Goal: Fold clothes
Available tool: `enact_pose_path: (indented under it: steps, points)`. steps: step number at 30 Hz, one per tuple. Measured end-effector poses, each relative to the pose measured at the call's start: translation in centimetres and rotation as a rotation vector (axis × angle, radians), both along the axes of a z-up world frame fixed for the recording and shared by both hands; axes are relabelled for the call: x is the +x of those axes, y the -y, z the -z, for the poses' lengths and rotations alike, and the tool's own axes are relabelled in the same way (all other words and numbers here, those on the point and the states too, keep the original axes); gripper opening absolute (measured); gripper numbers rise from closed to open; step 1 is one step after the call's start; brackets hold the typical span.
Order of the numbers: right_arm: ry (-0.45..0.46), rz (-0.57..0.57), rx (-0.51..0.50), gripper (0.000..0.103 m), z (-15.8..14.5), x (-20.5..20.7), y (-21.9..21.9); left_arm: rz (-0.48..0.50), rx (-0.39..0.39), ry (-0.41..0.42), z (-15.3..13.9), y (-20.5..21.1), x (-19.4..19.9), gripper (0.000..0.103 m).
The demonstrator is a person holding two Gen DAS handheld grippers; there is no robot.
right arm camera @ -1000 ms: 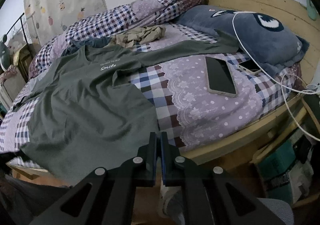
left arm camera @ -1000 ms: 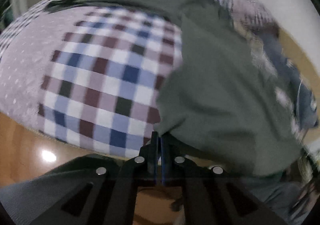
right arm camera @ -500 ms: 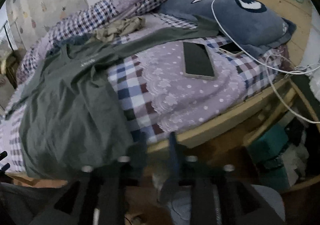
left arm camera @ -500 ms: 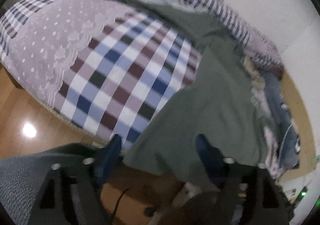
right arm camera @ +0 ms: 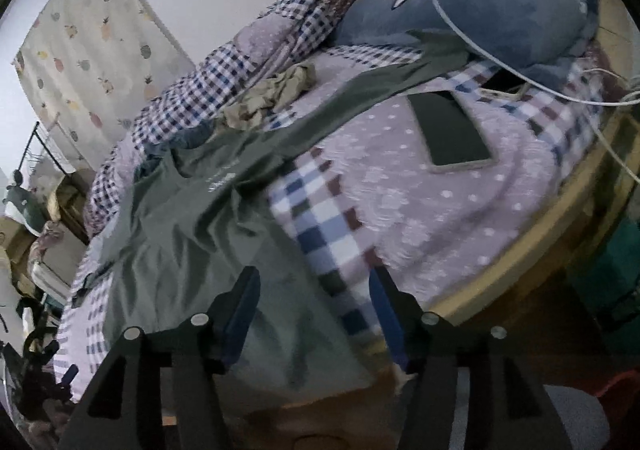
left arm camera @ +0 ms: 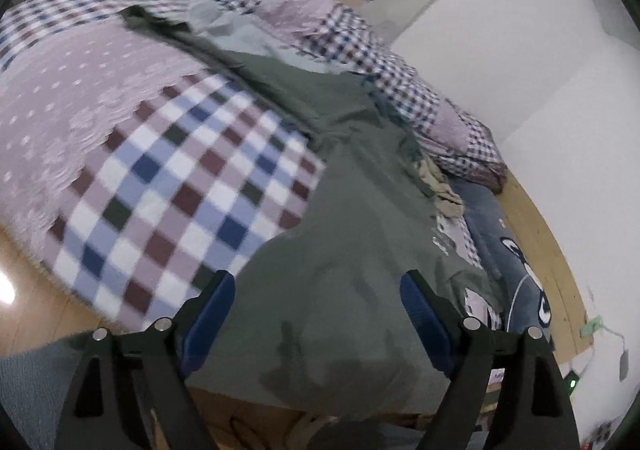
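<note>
Both grippers, left (left arm camera: pixel 316 290) and right (right arm camera: pixel 314 286), now sprung open, releasing flat grey-green cotton T-shirt (right arm camera: pixel 192 234); next needing a sleeve or hem regrip.

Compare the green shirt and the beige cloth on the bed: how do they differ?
The shirt is dark green and spread out; the beige cloth is crumpled in a heap. The shirt is far larger. The shirt's hem hangs over the bed's near edge; the cloth lies further back, by the quilt. Both lie on the bed, ungripped.
</note>
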State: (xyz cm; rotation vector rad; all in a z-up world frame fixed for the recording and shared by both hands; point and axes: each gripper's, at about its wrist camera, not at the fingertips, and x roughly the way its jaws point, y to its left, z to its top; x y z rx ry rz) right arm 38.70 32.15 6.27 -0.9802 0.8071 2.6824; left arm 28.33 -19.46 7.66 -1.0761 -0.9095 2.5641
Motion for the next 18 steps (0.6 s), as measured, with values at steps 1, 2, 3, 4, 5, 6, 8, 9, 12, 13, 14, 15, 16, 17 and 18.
enact_pose_path:
  steps: [1, 2, 3, 4, 5, 6, 8, 9, 12, 13, 14, 15, 16, 17, 18]
  points:
    - [-0.007, -0.013, -0.002, 0.061, 0.0, -0.6, 0.2, 0.015, -0.009, -0.005, -0.1, -0.5, -0.4, 0.088]
    - [-0.013, -0.028, -0.002, 0.061, 0.0, -1.4, 0.5, 0.031, -0.015, -0.011, -0.1, -1.1, -0.9, 0.088]
    - [-0.014, -0.038, 0.000, 0.061, 0.1, -2.0, 0.7, 0.048, -0.024, -0.019, -0.2, -1.7, -1.4, 0.088]
    - [-0.012, -0.045, 0.005, 0.061, 0.2, -2.7, 0.8, 0.062, -0.031, -0.027, -0.2, -2.3, -1.9, 0.088]
    - [-0.009, -0.053, 0.012, 0.061, 0.3, -3.5, 0.9, 0.074, -0.037, -0.035, -0.1, -2.9, -2.5, 0.088]
    - [-0.006, -0.055, 0.017, 0.061, 0.4, -4.1, 0.9, 0.085, -0.042, -0.044, -0.1, -3.5, -3.0, 0.088]
    - [0.000, -0.040, -0.005, 0.061, 0.8, -5.2, 0.3, 0.108, -0.054, -0.062, -0.2, -4.6, -4.0, 0.088]
    - [0.003, -0.032, -0.019, 0.061, 1.1, -5.7, -0.1, 0.119, -0.059, -0.071, -0.2, -5.2, -4.6, 0.088]
    - [0.013, -0.005, -0.062, 0.061, 1.8, -7.2, -1.3, 0.152, -0.069, -0.090, -0.2, -7.0, -6.2, 0.088]
    - [0.016, 0.004, -0.076, 0.061, 2.0, -7.8, -1.7, 0.163, -0.071, -0.093, -0.2, -7.6, -6.8, 0.088]
    - [0.019, 0.013, -0.090, 0.061, 2.2, -8.3, -2.0, 0.173, -0.068, -0.096, -0.1, -8.1, -7.5, 0.088]
    - [0.018, 0.015, -0.108, 0.062, 2.3, -8.7, -2.3, 0.183, -0.064, -0.097, -0.1, -8.7, -8.3, 0.088]
    - [0.013, 0.003, -0.125, 0.062, 2.2, -9.2, -2.4, 0.192, -0.059, -0.099, 0.0, -9.3, -9.0, 0.088]
    - [0.008, -0.014, -0.141, 0.062, 2.0, -9.9, -2.4, 0.199, -0.057, -0.103, 0.0, -9.9, -9.8, 0.088]
    - [0.002, -0.032, -0.157, 0.062, 1.9, -10.5, -2.4, 0.203, -0.057, -0.108, -0.1, -10.4, -10.6, 0.088]
